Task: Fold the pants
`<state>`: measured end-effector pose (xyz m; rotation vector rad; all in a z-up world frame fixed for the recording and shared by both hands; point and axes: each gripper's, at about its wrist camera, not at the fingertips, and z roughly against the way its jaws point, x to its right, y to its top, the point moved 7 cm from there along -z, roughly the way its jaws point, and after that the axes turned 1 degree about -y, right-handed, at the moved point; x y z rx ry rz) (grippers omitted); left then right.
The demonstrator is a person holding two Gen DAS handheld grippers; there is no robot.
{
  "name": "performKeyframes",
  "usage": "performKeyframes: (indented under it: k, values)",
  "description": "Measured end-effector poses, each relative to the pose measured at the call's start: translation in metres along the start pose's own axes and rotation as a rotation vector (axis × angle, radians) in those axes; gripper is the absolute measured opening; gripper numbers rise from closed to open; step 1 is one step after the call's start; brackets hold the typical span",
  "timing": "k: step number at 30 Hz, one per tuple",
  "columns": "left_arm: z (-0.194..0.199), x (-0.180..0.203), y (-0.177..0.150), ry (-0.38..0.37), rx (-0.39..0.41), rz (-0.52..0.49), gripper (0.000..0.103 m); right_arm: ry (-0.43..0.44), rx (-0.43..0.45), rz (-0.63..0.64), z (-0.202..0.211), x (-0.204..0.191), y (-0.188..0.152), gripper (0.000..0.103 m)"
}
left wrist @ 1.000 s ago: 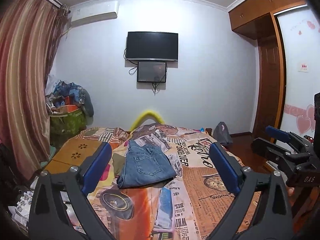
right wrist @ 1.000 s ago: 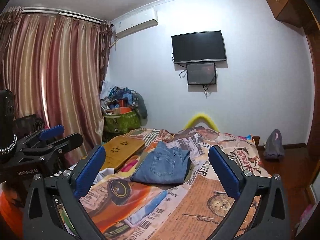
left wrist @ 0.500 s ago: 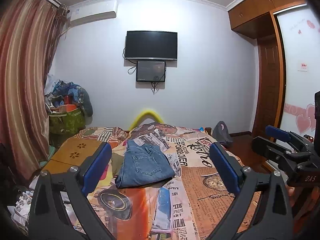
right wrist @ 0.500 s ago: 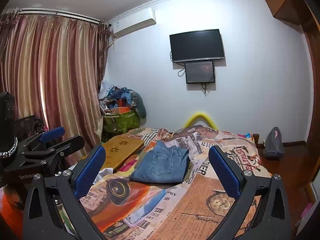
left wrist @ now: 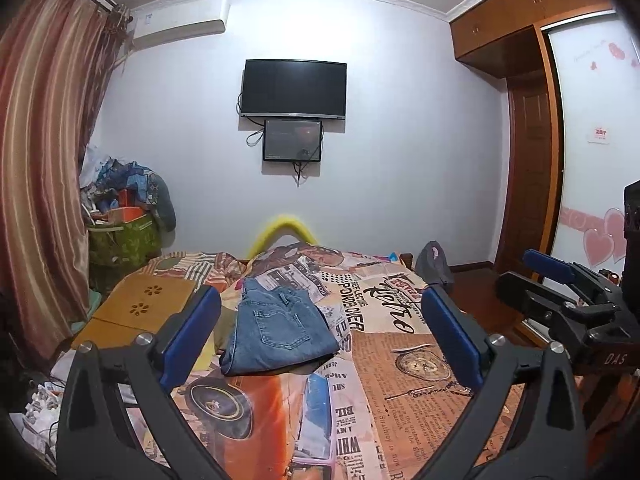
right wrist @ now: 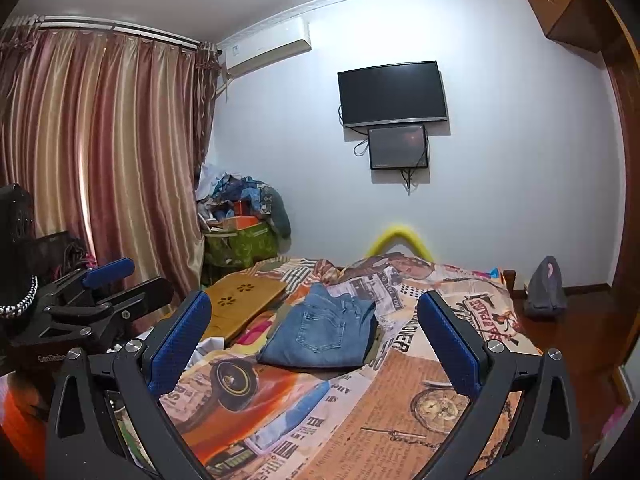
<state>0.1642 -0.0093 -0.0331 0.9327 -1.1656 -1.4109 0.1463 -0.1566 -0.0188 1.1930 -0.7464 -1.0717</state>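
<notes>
Blue denim pants (left wrist: 276, 330) lie folded into a compact stack on the bed, back pocket facing up; the right wrist view shows the same pants (right wrist: 324, 330) from a little further right. My left gripper (left wrist: 320, 336) is held well back from the pants, above the near end of the bed, open and with nothing between its blue pads. My right gripper (right wrist: 314, 346) is likewise open and empty, also clear of the pants. Each gripper shows up at the edge of the other's view.
The bed (left wrist: 400, 392) carries a newspaper and car print cover. A wooden lap tray (left wrist: 140, 310) lies at its left side. A green bin heaped with clothes (left wrist: 124, 236) stands by the curtain (left wrist: 36, 184). A grey bag (left wrist: 434, 266) sits on the floor at the right, near the wardrobe (left wrist: 532, 184).
Both grippers have drifted very slightly, shifting the views a little. The pants have not moved and both grippers stay open.
</notes>
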Motion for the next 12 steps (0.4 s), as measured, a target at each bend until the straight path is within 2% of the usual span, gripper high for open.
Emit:
performKeyframes:
  k: [12]
  values:
    - [0.0022, 0.0034, -0.0014, -0.006, 0.01, -0.01, 0.102, -0.002, -0.006, -0.001, -0.0021, -0.001, -0.0012, 0.103]
